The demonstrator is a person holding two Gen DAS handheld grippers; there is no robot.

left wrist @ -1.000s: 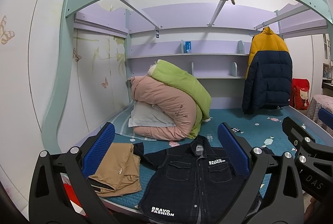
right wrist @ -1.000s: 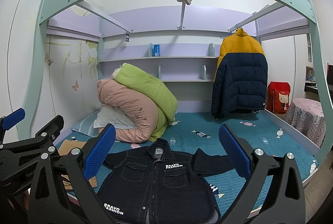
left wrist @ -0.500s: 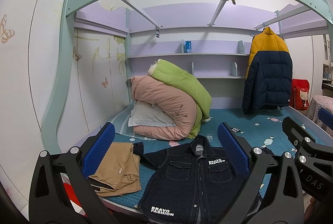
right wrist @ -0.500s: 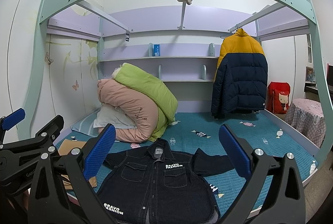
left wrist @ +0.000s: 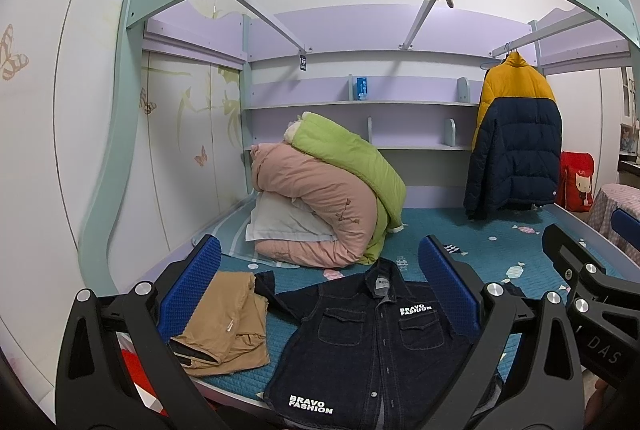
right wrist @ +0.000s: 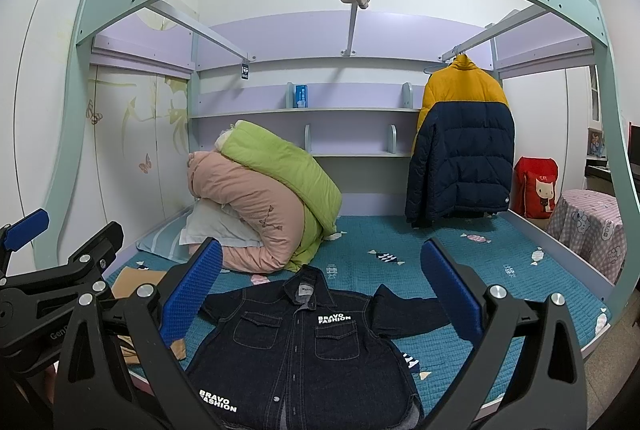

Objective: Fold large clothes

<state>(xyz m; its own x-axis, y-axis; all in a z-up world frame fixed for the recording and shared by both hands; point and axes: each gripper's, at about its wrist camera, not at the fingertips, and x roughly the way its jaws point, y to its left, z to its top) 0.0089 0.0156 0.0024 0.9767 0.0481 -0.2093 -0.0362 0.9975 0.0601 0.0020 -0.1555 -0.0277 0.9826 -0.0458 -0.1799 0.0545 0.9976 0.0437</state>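
Left wrist view: the left gripper [left wrist: 320,294] hangs above the near edge of the bed, its blue ribbed pads [left wrist: 190,286] spread wide with nothing between them. Below and beyond the fingers, the dark denim shirt with white BRAVO FASHION lettering [left wrist: 372,342] lies flat and front-up on the teal quilted bedcover [left wrist: 460,230], collar toward the far wall, its hem at the near edge. It sits under the right-hand pad, untouched. A folded tan garment [left wrist: 228,322] lies just beside its sleeve, under the left-hand pad. Farther back, a rolled pink and green duvet [left wrist: 332,198] rests on a pale pillow. A yellow and navy puffer jacket [left wrist: 516,146] hangs from a rail.

Right wrist view: the right gripper [right wrist: 320,290] is likewise parted and empty. The denim shirt [right wrist: 300,346] lies centred between and beyond its pads, sleeves spread out sideways, apart from both fingers. The left gripper [right wrist: 60,270] shows at the left edge.
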